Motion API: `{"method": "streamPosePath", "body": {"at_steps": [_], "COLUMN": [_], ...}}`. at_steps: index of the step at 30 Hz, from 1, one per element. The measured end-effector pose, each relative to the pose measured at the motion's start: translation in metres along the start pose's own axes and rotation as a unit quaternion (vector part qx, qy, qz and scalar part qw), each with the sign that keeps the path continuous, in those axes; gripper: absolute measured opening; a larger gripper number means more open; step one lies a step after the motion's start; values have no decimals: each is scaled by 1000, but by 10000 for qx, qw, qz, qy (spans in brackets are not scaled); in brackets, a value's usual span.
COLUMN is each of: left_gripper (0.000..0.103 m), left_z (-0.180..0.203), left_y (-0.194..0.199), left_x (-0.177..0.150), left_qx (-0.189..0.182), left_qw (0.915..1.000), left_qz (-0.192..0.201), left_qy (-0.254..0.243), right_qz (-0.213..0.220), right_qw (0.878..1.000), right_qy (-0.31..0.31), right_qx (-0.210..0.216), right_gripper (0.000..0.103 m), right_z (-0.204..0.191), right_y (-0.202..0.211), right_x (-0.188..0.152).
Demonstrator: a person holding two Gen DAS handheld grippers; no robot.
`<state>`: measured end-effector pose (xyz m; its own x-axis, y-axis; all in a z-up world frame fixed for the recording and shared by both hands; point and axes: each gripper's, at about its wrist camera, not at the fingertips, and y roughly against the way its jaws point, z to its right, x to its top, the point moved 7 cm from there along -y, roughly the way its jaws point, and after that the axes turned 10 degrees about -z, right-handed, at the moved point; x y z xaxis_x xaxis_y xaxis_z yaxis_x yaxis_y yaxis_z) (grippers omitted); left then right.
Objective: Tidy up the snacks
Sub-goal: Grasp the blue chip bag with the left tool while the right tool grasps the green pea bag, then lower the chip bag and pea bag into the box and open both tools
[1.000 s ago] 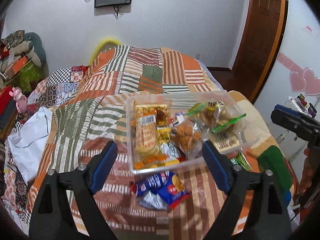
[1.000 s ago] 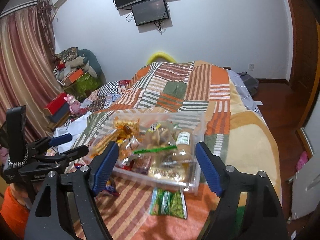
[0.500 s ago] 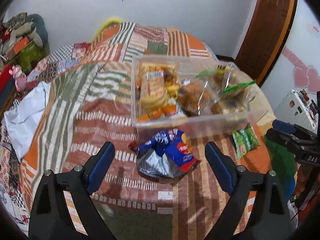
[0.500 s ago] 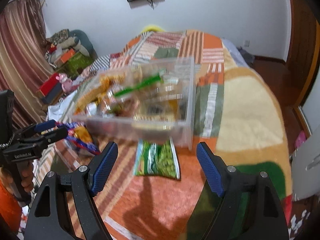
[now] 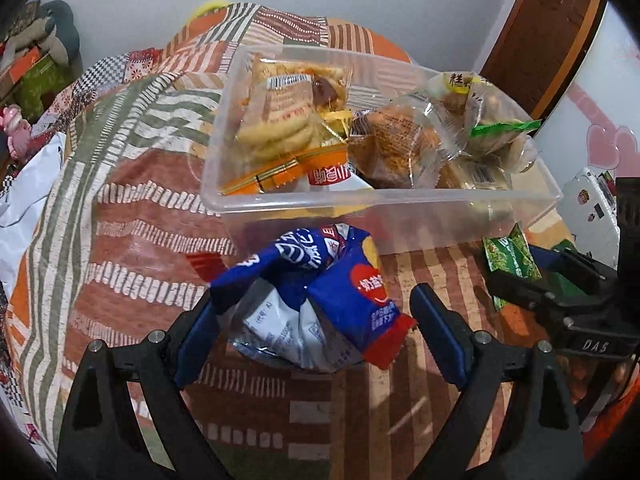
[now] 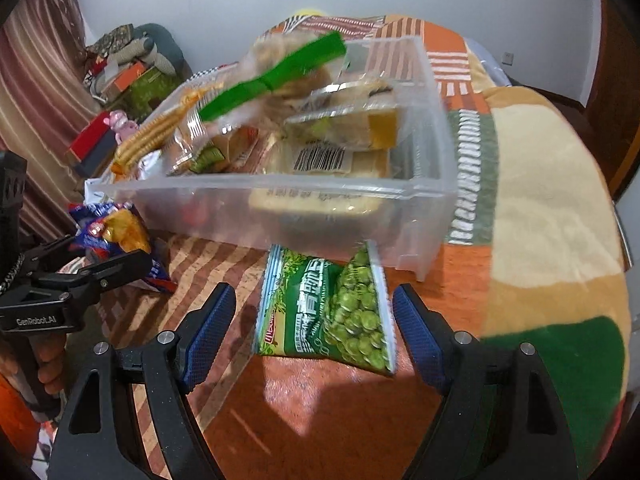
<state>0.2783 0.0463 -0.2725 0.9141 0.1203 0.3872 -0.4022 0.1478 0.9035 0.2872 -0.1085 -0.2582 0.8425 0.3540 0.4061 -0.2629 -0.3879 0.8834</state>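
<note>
A clear plastic bin [image 5: 400,208] [image 6: 436,184] full of wrapped snacks sits on the patchwork bedspread. In front of it lie a blue and red snack packet [image 5: 320,296] [image 6: 116,236] and a green pea packet [image 6: 324,312] [image 5: 508,256]. My left gripper [image 5: 316,336] is open, its blue pads on either side of the blue packet. My right gripper [image 6: 314,332] is open, its pads on either side of the green packet. Each gripper shows in the other's view, the right one [image 5: 532,276] and the left one [image 6: 108,268].
The striped patchwork bedspread [image 5: 132,184] covers the bed. Boxes and plush toys [image 6: 120,76] are piled by the wall on the left. A brown door [image 5: 536,36] stands at the right. A white bag [image 5: 24,208] lies at the bed's left edge.
Both grippers have moved down and forward toward the bed. The left one now straddles the blue packet and the right one straddles the green packet. The bin has not moved.
</note>
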Motion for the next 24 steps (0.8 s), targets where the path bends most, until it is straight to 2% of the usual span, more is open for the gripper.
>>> {"method": "streamPosePath", "body": {"at_steps": [2,4,5,9,11,15,24], "left_gripper": [92,92,90,84,83,79,78], "left_z": [1,0,0,2,1,1,4], "left_y": [-3,-4,-3,1,5,15,53], "left_x": [-1,-1,-2,-8,-13,-20,-28], "left_qx": [-55,-88,-83,-90,-135,-75,-5], "left_qw": [10000,9999,9999,9998,9997,9996,9986], "left_qz": [7,51,94,193,218,259,520], "left_qy": [31,93,101,38,39,-30,-130], "right_qz": [-25,-27,-27,0,54,92,374], "right_qw": [9999,9999,9999,9998,9998,9997,9988], "right_qy": [96,158,159,140,127,116,235], "right_qx": [20,27,50,106,105,189,213], "right_gripper": [76,62,59,52,38,34,26], "right_z": [-3,-5,-5,-1,0,4,-8], "right_y": [-1,-1,0,4,8,14,35], "right_x": [-1,-2,-2,-4,-5,-9,-9]}}
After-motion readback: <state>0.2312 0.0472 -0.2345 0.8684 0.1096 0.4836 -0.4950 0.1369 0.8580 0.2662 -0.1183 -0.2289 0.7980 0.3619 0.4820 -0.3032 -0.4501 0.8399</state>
